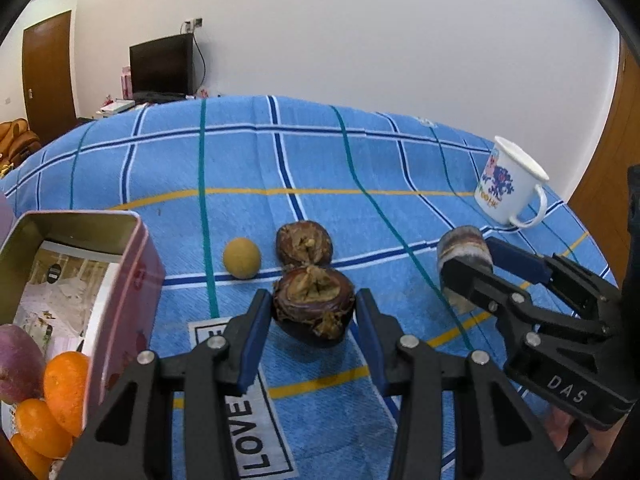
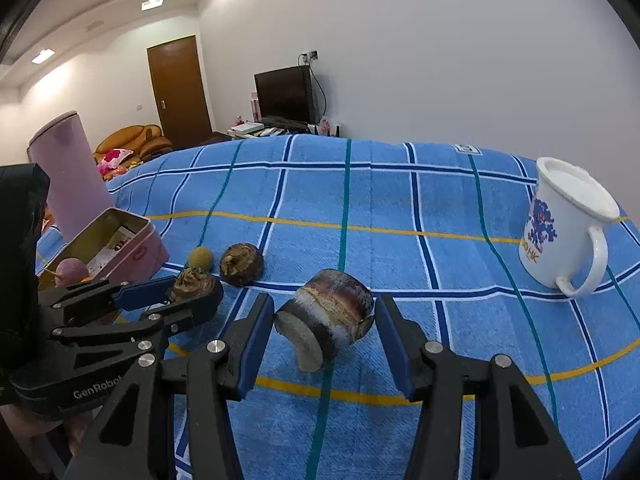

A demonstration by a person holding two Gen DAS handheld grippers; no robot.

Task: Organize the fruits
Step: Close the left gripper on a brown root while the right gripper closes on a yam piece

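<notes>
My left gripper (image 1: 313,307) is open with its fingers on either side of a dark brown mangosteen (image 1: 314,305) lying on the blue checked cloth (image 1: 360,152). A second mangosteen (image 1: 304,243) and a small yellow round fruit (image 1: 241,258) lie just behind it. My right gripper (image 2: 325,320) is open around a brown-and-grey cylindrical chunk (image 2: 326,322) lying on its side; it also shows in the left wrist view (image 1: 464,256). A pink tin box (image 1: 120,280) at the left holds oranges (image 1: 66,384) and a purple fruit (image 1: 18,364).
A white enamel mug (image 2: 568,228) stands at the right on the cloth. A tall pink canister (image 2: 68,168) stands behind the tin box. The table's far edge faces a wall, with a TV (image 2: 285,94) beyond.
</notes>
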